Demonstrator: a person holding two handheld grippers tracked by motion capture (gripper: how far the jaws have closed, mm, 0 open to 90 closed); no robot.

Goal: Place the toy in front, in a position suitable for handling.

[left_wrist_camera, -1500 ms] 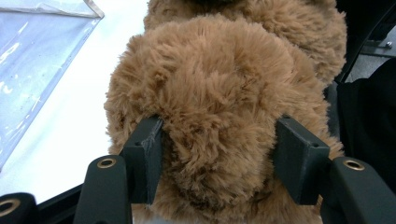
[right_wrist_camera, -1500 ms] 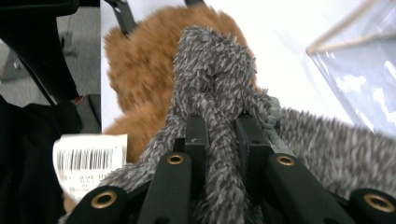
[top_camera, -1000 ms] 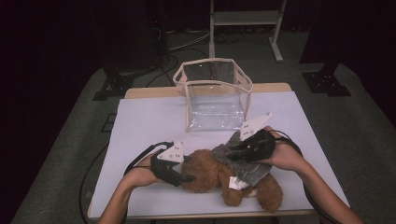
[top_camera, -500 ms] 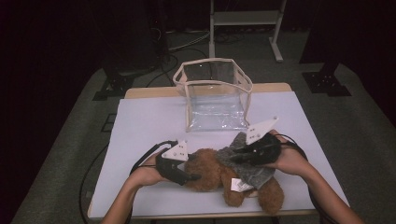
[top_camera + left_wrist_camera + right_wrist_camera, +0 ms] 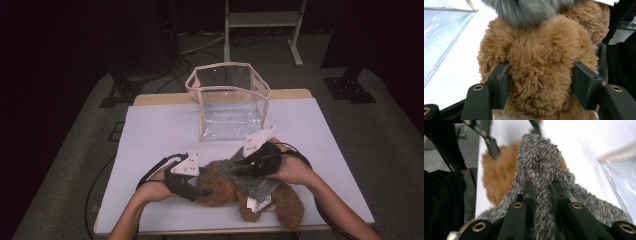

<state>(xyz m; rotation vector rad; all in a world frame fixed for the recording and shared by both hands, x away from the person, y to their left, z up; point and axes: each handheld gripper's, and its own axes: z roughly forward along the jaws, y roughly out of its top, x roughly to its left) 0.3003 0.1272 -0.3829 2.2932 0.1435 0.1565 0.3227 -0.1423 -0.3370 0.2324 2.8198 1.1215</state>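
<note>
With the brown plush bear (image 5: 235, 192) near the table's (image 5: 150, 135) front edge, left gripper (image 5: 537, 82) clamped on its head, right gripper (image 5: 543, 192) pinching the grey fuzzy garment (image 5: 539, 165), we should peel gently, bracing the bear.

Plush bear (image 5: 225, 187): warm brown, shaggy fur, uniform tone. Fuzzy garment (image 5: 250, 181) on bear: grey, flecked dark and light, heathered pattern. Tag (image 5: 261, 204) on garment: white. Left tool (image 5: 540, 86): black jaws, brass-coloured rivets, pale grey plate on top. Right tool (image 5: 543, 192): black, same brass rivets, pale grey plate. Counter (image 5: 160, 130): white top, light wood edge. Pouch (image 5: 229, 100): clear, see-through walls, cream trim. Floor (image 5: 80, 145): grey carpet. Background dark, nearly black.
</note>
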